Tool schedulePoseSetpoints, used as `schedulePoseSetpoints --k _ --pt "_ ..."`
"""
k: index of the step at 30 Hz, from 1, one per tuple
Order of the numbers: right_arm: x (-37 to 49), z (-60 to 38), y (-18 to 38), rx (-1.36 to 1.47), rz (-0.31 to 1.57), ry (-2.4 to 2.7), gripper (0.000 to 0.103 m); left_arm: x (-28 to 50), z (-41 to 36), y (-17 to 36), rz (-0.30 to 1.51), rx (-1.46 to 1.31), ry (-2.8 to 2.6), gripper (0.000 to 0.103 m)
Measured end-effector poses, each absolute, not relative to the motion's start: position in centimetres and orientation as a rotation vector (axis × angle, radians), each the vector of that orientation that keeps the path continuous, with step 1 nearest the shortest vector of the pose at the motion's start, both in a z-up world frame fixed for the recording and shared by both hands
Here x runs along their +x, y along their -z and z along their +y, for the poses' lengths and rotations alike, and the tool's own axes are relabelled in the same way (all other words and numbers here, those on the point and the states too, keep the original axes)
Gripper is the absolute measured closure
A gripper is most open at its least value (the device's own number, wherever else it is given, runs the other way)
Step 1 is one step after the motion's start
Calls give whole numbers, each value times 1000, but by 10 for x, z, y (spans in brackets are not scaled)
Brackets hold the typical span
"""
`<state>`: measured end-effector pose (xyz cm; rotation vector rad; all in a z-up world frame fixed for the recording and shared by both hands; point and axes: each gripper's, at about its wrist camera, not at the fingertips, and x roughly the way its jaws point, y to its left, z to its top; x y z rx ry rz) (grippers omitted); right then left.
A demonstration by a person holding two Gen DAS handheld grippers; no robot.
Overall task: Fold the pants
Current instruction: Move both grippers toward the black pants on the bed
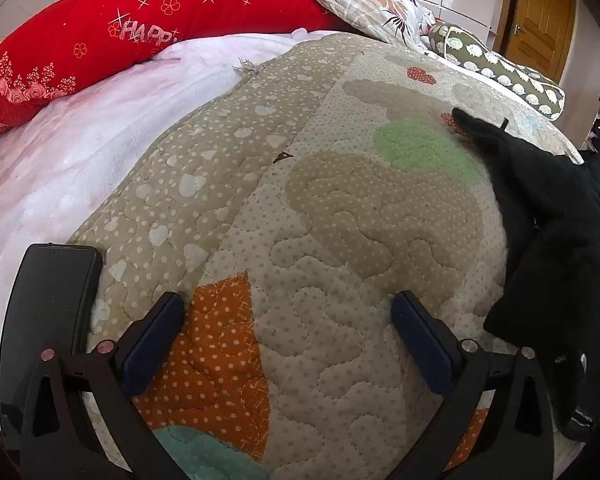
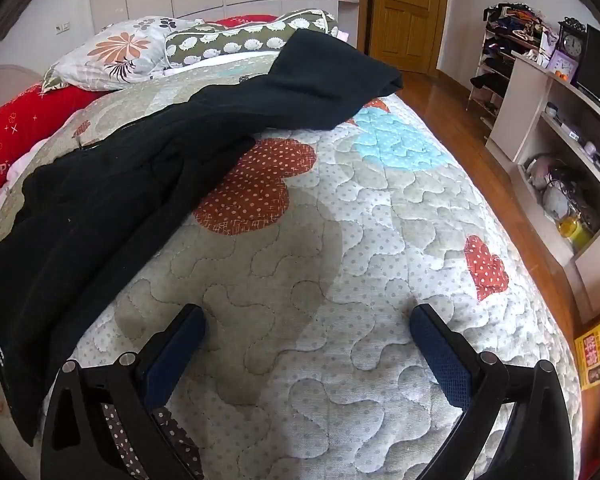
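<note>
Black pants (image 2: 148, 184) sprawl unfolded, frame left, over quilt (image 2: 340, 240); left gripper (image 1: 288, 328), right gripper (image 2: 308, 336) spread wide, empty, poised for first grasp.

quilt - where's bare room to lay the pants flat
Free: the quilt between the black pants and the bed's floor-side edge, and left of the pants as far as the phone. Crowded: the head end, with pillows.

Left gripper (image 1: 286, 308) and right gripper (image 2: 308, 322), black frames, silver screws, seemingly dark-blue textured fingers (image 2: 440, 354)
</note>
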<state>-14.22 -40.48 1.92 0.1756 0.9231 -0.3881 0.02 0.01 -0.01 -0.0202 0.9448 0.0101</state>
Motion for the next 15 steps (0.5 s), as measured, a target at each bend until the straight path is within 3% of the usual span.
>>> schedulePoseSetpoints --k 15 --pt "-142 -403 -27 186 939 388 0 -16 -7 -23 1055 -40 35 0"
